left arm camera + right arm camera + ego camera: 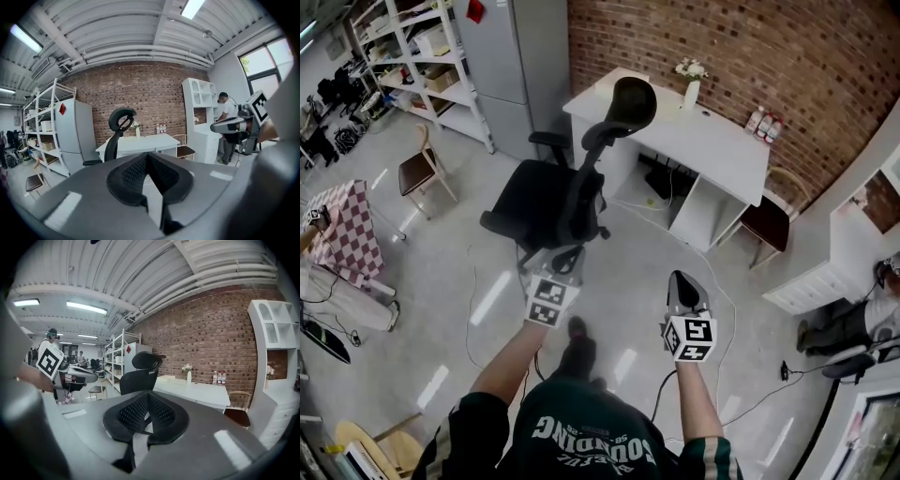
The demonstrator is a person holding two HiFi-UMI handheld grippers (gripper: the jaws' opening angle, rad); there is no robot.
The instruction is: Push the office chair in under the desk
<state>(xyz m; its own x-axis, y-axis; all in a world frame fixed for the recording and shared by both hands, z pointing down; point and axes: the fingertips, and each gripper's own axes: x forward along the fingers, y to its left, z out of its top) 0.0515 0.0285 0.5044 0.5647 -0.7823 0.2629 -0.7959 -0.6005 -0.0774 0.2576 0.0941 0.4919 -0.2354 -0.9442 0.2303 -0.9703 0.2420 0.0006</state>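
Head view shows office chair outside desk; gripper views show left gripper, right gripper fingers together.

The office chair is seen in black throughout, set against a white tabletop and a wall of red-brown brick lined with pale mortar. The floor is shown in glossy pale grey. A cloth at the left is checked in dark red and white. The shelving is painted white, and the tall cabinet beside it is grey. The left gripper and right gripper are cased in grey, each with a white cube marked by black squares. Their fingers are padded in black with a fine mesh pattern. A dark green shirt with white lettering is worn.
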